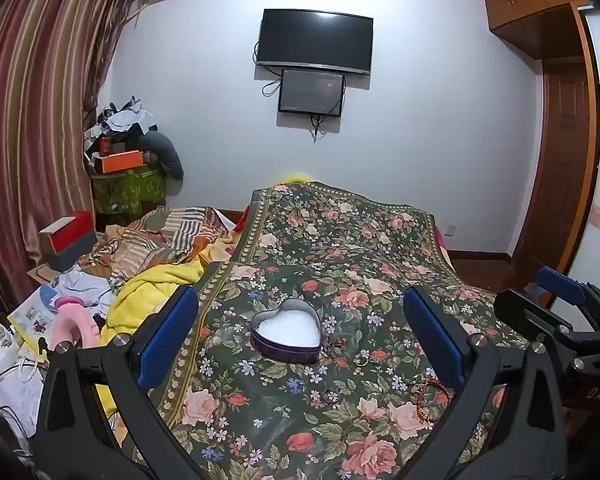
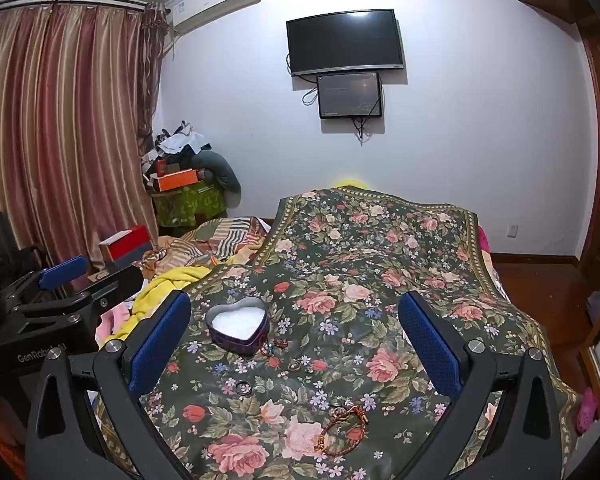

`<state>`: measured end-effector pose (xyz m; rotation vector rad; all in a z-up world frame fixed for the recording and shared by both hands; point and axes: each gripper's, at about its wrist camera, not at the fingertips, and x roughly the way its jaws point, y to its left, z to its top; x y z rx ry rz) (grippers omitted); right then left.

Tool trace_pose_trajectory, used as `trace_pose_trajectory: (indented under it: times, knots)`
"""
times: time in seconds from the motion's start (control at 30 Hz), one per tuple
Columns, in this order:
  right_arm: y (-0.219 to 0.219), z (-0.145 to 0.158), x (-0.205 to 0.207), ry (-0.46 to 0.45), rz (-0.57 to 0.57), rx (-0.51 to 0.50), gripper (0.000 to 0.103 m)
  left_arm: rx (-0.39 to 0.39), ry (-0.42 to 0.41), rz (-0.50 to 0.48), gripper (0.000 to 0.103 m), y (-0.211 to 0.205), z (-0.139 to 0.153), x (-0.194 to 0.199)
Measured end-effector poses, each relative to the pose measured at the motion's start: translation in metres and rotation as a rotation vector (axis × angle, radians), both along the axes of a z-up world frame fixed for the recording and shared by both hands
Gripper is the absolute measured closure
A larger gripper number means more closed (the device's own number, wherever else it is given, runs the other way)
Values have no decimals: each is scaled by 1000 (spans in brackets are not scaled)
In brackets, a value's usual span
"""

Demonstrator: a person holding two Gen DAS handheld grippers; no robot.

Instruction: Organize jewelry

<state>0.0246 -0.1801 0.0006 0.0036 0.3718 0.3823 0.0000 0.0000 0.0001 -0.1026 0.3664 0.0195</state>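
Several pieces of jewelry lie on the floral bedspread (image 2: 380, 248) around an open heart-shaped tin (image 2: 237, 325) with a white lining: a small red charm (image 2: 269, 347) touching the tin's near right wall, a gold ring (image 2: 295, 365), a dark ring (image 2: 244, 388), and a copper-coloured bracelet (image 2: 342, 430) nearest the right hand-held gripper (image 2: 294, 344). Both hand-held grippers hover above the bed with blue pads spread wide, released and grasping nothing. The tin sits ahead of the left hand-held gripper (image 1: 300, 344), between its fingers, and ahead-left of the right one. Beyond the left finger lies a yellow blanket (image 1: 156, 284); a television (image 1: 315, 41) hangs on the far wall.
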Motion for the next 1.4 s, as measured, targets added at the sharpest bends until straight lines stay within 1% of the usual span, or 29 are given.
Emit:
trace_pose_trajectory:
  times: [1.1,1.4]
  knots:
    - [0,1,-1,-6,-1,-3,0,7,-6,-1,0,0,1,1]
    - [0,1,-1,-7,-1,-5,0,9,-7,0,0,0,6,0]
